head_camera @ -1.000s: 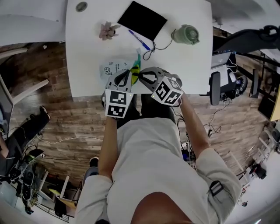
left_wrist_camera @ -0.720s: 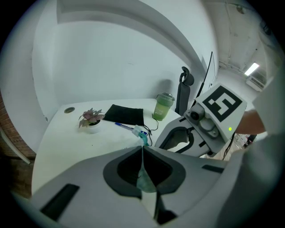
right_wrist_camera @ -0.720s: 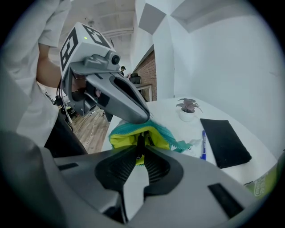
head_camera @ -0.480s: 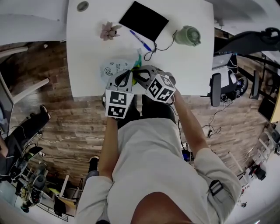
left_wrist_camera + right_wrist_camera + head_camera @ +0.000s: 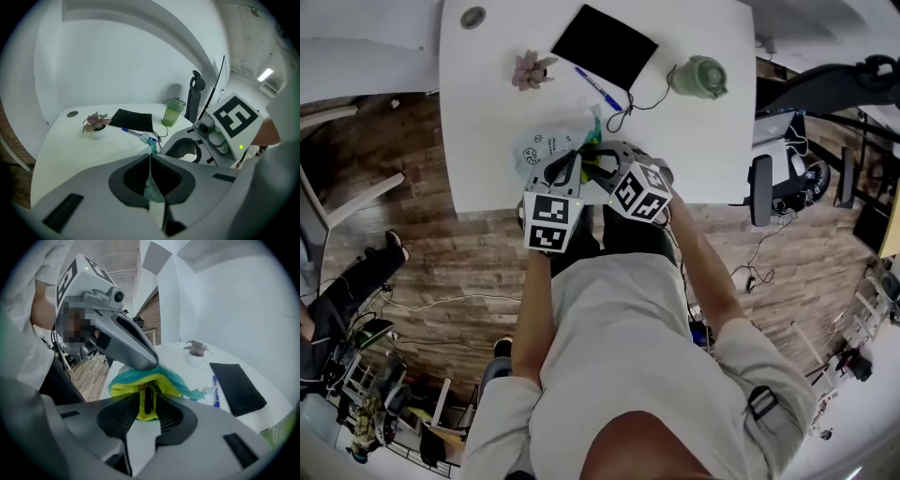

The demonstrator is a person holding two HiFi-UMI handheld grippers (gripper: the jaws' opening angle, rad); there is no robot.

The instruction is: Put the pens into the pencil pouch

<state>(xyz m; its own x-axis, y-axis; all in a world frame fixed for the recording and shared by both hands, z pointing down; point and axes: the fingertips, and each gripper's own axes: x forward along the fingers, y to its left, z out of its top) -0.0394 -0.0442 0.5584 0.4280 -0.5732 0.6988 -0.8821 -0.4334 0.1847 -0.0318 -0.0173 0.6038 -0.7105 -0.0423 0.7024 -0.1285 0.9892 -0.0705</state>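
A clear pencil pouch [image 5: 546, 145] with a teal zipper and yellow lining [image 5: 161, 379] lies near the table's front edge. My left gripper [image 5: 573, 157] [image 5: 150, 157] is shut on the pouch's rim and holds its mouth up. My right gripper [image 5: 593, 159] [image 5: 148, 393] sits at that mouth; its jaws are opening, and a black pen [image 5: 147, 401] stands loosely between them, down in the yellow lining. A blue pen [image 5: 598, 86] [image 5: 133, 132] lies farther back on the table.
On the white table [image 5: 487, 84] are a black flat case [image 5: 605, 44], a green lidded cup [image 5: 700, 75] with a black cord [image 5: 639, 99], and a small potted plant [image 5: 532, 67]. The table's front edge runs just under both grippers.
My right gripper has shifted left and a little forward, closing in on the pouch mouth beside the left gripper. The left gripper and pouch have stayed put.
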